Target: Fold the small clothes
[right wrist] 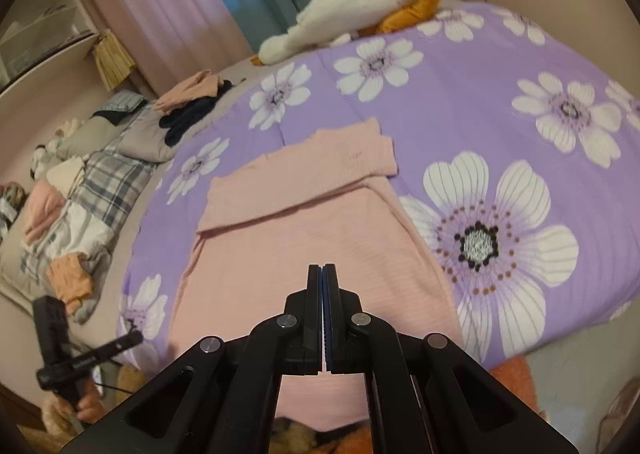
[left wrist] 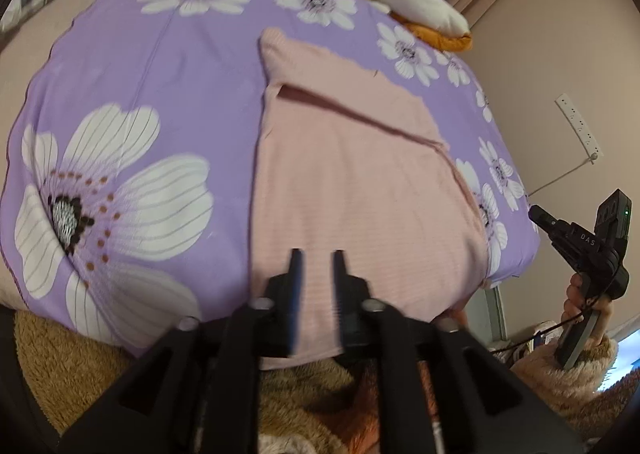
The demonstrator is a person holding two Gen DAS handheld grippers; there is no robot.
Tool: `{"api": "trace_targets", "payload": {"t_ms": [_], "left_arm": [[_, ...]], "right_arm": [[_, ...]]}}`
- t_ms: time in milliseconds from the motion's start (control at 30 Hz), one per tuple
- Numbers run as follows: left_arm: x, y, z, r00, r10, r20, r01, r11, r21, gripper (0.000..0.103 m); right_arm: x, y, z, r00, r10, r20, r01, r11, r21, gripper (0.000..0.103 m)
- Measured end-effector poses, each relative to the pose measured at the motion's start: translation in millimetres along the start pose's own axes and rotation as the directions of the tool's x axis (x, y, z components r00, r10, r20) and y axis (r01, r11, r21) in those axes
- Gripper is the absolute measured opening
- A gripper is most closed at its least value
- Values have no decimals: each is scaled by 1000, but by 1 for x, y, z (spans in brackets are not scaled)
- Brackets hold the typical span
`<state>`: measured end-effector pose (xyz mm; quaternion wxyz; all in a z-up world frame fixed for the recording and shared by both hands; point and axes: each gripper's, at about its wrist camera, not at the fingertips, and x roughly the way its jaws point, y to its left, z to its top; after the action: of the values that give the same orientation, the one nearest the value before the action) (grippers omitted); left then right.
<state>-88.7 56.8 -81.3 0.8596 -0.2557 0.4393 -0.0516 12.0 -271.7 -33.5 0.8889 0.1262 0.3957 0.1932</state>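
Observation:
A pink ribbed garment [left wrist: 360,190] lies flat on the purple flowered bedspread [left wrist: 160,66], its far part folded over itself; its near edge hangs over the bed's front. It also shows in the right wrist view [right wrist: 304,222]. My left gripper [left wrist: 317,254] is open and empty, hovering above the garment's near end. My right gripper [right wrist: 323,268] is shut and empty above the garment's near end. In the left wrist view the right gripper [left wrist: 538,214] is held off the bed's right edge. In the right wrist view the left gripper [right wrist: 134,338] is low at the left, blurred.
A white and orange plush toy [right wrist: 352,14] lies at the bed's far side. Piles of clothes [right wrist: 192,94] and plaid bedding [right wrist: 108,182] lie to the left of the bedspread [right wrist: 480,102]. A wall power strip [left wrist: 578,126] is at the right.

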Motion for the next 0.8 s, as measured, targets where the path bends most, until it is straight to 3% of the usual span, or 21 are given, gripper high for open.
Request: {"api": "trace_targets", "payload": {"t_ms": [33, 67, 133, 200, 233, 267, 400, 533, 700, 800], "left_arm": [[2, 3, -2, 1000, 4, -12, -4, 1000, -9, 44], [7, 8, -6, 999, 12, -40, -13, 1000, -19, 50], [17, 12, -13, 995, 26, -97, -29, 999, -30, 51], [25, 17, -18, 987, 37, -154, -46, 998, -50, 51], [29, 19, -21, 983, 39, -177, -51, 997, -61, 51], [32, 20, -23, 980, 35, -195, -49, 996, -69, 51], [47, 19, -32, 969, 9, -249, -27, 997, -71, 51], [55, 9, -35, 965, 45, -258, -55, 998, -31, 51], [46, 23, -36, 976, -13, -218, -22, 987, -157, 50], [38, 27, -35, 980, 10, -197, -50, 979, -197, 49]], "right_arm": [[0, -5, -1, 999, -44, -14, 44, 999, -2, 6], [0, -10, -3, 998, -64, -22, 64, 998, 6, 7], [1, -26, -9, 993, -96, -73, 100, 994, 45, 9], [2, -42, -19, 987, -117, -111, 127, 988, 87, 26], [3, -48, -24, 985, -120, -126, 134, 985, 110, 47], [5, -53, -29, 983, -115, -147, 134, 983, 129, 56], [25, -64, -54, 966, -78, -247, 128, 973, 191, 56], [50, -68, -71, 945, -63, -321, 144, 962, 232, 56], [59, -72, -79, 932, -48, -358, 159, 944, 287, 56], [53, -70, -76, 920, -105, -378, 222, 933, 282, 56]]}}
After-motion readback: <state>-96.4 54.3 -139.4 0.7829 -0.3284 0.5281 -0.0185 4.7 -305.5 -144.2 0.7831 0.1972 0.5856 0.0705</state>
